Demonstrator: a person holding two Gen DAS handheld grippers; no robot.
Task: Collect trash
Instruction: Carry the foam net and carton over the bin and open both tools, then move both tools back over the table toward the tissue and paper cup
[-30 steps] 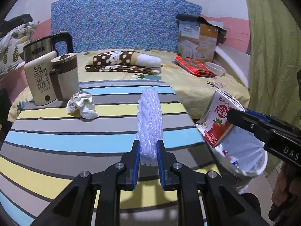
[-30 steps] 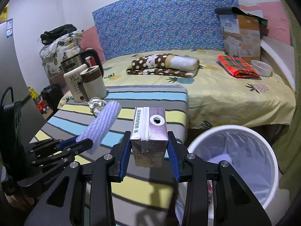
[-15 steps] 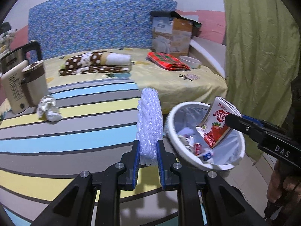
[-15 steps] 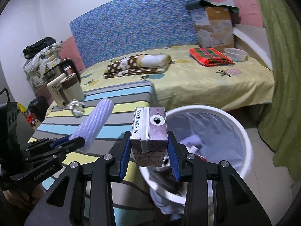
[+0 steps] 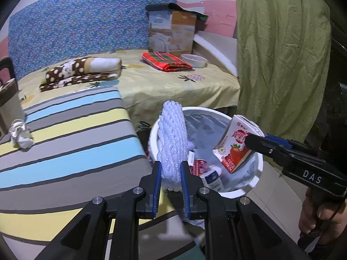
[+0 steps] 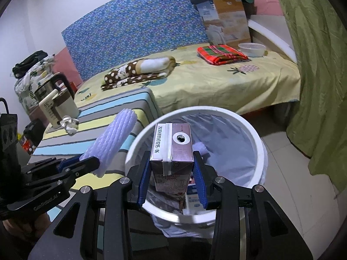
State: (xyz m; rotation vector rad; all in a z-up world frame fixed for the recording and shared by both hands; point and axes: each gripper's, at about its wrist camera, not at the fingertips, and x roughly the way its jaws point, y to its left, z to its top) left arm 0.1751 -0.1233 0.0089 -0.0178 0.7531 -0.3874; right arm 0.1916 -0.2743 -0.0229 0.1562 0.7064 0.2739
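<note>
Right wrist view: milk carton (image 6: 171,149) over bin rim (image 6: 258,138), floor (image 6: 303,173) beyond.

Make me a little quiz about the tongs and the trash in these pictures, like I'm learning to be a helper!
1. True or false: the left tongs hold a white foam net sleeve.
2. What do the right tongs grip: A) a kettle, B) a drink carton, C) a bowl?
3. Which loose scrap lies on the striped table, in nobody's grip?

Key:
1. True; the pads squeeze its lower end.
2. B; the carton hangs over the white bin.
3. The crumpled white paper, beside the jug near the table's far left.
</note>
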